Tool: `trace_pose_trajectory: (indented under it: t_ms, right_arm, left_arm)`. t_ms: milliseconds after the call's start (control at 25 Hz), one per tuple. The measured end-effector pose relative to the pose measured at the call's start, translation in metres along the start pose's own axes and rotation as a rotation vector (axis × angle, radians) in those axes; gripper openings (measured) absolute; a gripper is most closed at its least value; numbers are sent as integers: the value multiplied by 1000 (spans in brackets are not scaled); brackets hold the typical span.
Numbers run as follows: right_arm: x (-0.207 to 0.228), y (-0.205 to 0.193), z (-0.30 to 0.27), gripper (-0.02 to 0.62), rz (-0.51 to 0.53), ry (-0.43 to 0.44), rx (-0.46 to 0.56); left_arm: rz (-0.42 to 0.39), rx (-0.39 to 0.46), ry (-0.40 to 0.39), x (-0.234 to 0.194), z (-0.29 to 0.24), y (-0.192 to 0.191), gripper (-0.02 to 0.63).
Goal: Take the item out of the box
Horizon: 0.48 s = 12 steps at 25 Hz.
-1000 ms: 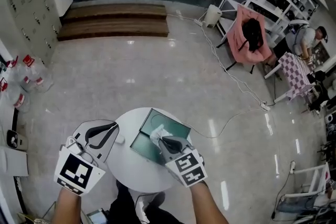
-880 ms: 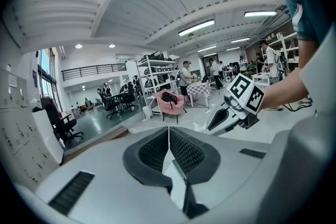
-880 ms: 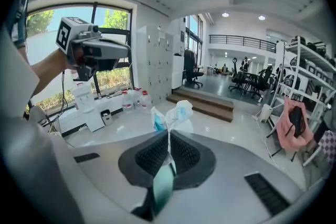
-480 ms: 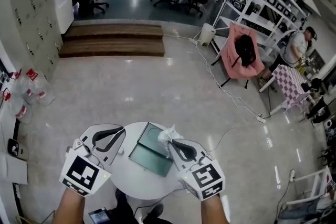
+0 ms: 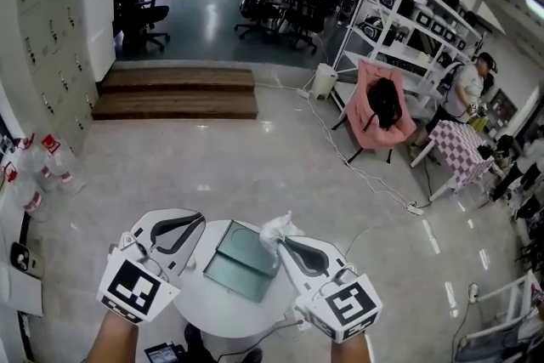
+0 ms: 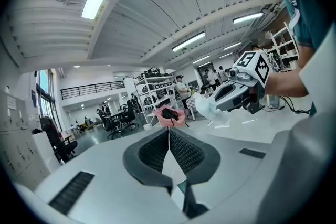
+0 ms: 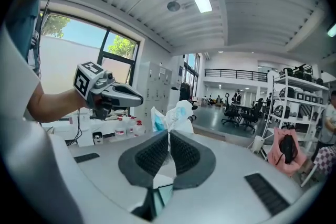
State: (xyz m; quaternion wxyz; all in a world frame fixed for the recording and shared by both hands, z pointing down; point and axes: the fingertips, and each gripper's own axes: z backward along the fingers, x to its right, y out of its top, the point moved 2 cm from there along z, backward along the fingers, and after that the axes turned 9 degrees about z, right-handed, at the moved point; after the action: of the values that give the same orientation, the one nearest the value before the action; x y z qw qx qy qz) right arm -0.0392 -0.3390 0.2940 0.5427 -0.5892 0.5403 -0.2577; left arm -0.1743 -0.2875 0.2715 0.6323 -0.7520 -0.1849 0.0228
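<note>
Item place: the item [image 5: 279, 227] sits at the tip of the right gripper [image 5: 283, 241]. In the head view it shows at 1 o'clock from the middle of the box [image 5: 242, 261], over that box's far right corner.
Item axis: in the head view its long axis runs from the jaw tips toward 11 o'clock, with the free end farthest from the person. In the right gripper view the item [image 7: 176, 113] stands up from the jaw tips toward 12 o'clock. In the left gripper view the item [image 6: 208, 108] sticks out of the right gripper [image 6: 220, 103] toward 8 o'clock.
Item look: white, thin and crumpled, like a soft plastic packet, with pale blue patches on its folds. Its outline is loose and lumpy, wider at the free end than where it is nipped.
Right gripper: jaws pressed together on the item's near end, and the rest of the item hangs free beyond the pads.
Left gripper [image 5: 201, 221]: jaws pressed together tip to tip with nothing between them. It is held at 9 o'clock of the box, well apart from the item. In the right gripper view the left gripper [image 7: 139, 98] shows at 10 o'clock.
Box: flat, dark green and open on top. It lies tilted on the round white table [image 5: 197, 302], between the two grippers.
</note>
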Motion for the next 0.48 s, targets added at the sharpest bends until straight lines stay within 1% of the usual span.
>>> trace_pose_trajectory:
  t_ms: [120, 320, 480]
  right_arm:
    - [5, 19, 25, 41, 11, -8, 27]
    - [-2, 39, 49, 41, 97, -13, 117]
    - [-1, 51, 66, 41, 102, -22, 131]
  left_arm:
    - [-16, 18, -5, 12, 1, 21, 23]
    - [-41, 45, -21, 24, 5, 37, 23]
    - [-54, 57, -34, 33, 4, 51, 23]
